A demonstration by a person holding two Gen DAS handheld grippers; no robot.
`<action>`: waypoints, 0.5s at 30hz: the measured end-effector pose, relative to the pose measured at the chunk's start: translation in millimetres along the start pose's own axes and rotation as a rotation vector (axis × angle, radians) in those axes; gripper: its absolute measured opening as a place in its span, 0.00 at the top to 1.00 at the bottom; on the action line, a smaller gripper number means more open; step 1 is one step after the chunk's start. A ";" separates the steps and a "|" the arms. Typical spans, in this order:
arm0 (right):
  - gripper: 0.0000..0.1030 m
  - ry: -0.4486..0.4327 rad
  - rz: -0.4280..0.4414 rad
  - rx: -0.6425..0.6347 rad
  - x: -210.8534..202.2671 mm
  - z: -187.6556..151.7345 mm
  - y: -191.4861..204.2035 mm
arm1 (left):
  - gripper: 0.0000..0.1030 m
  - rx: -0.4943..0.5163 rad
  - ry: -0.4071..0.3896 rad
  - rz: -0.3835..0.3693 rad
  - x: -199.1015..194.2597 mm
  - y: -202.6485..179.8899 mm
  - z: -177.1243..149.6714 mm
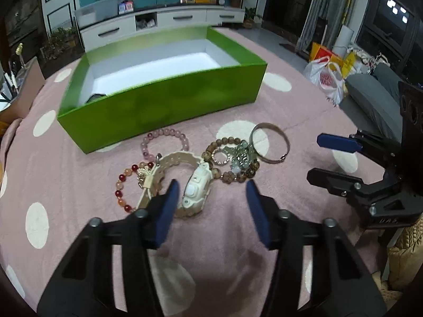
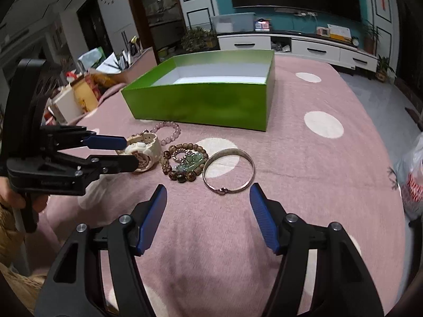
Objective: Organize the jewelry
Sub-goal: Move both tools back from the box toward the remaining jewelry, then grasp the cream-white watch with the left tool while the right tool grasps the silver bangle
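**Cream watch sits between the left jaws, green box waiting behind**

Cream plastic is the target here: the watch (image 1: 194,192) lies on the pink dotted cloth (image 1: 79,179), and the left gripper (image 1: 211,198) is right on top of it, jaws apart with the watch case just inside the left pad. Nothing looks pinched yet from the left wrist view; the pads are not pressing on it. The watch's long axis runs roughly away from the camera, strap curling off to the left, so the jaws straddle it across its narrow way. That's a fair line for a squeeze.

The right gripper (image 2: 208,216) hangs open and empty, nearest the silver bangle (image 2: 228,170), which lies just ahead between its pads.

Count them: one watch, one bangle, one pink bead bracelet (image 1: 165,142), one red-and-orange bead bracelet (image 1: 127,182), one brown wooden bead bracelet (image 1: 230,163) with a green charm piece lying in it. One green box (image 1: 169,100) sits behind the pile, with something dark in its near-left corner, too hidden to name.
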State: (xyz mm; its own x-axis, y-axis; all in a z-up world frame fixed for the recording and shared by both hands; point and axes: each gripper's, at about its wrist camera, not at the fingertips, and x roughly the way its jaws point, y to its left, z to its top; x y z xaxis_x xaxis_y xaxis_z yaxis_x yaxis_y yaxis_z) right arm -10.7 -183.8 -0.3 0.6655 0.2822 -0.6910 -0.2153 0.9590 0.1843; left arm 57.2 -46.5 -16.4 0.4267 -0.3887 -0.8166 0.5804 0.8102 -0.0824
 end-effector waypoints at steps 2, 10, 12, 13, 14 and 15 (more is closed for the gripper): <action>0.39 0.015 -0.006 -0.026 6.9 2.3 2.0 | 0.59 0.006 0.031 0.014 8.1 0.6 2.8; 0.57 0.089 -0.022 -0.139 34.6 12.0 11.3 | 0.68 0.054 0.153 0.038 27.8 0.7 3.2; 0.60 0.103 -0.026 -0.170 39.7 13.8 14.5 | 0.79 0.042 0.178 0.040 32.6 5.1 0.6; 0.63 0.108 -0.029 -0.180 41.6 13.8 15.9 | 0.80 0.033 0.178 0.038 32.7 6.8 -0.8; 0.64 0.117 -0.034 -0.195 44.6 14.2 17.3 | 0.81 0.019 0.172 0.033 32.1 9.8 -2.0; 0.67 0.126 -0.036 -0.207 47.6 14.5 18.4 | 0.81 0.002 0.164 0.021 31.2 13.1 -2.8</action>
State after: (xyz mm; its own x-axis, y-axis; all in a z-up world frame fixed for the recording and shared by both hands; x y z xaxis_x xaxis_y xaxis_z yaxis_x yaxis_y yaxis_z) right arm 27.3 -152.4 -19.6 0.5839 0.2299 -0.7786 -0.3434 0.9390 0.0197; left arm 76.2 -46.7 -44.6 0.3201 -0.2943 -0.9005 0.5740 0.8164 -0.0628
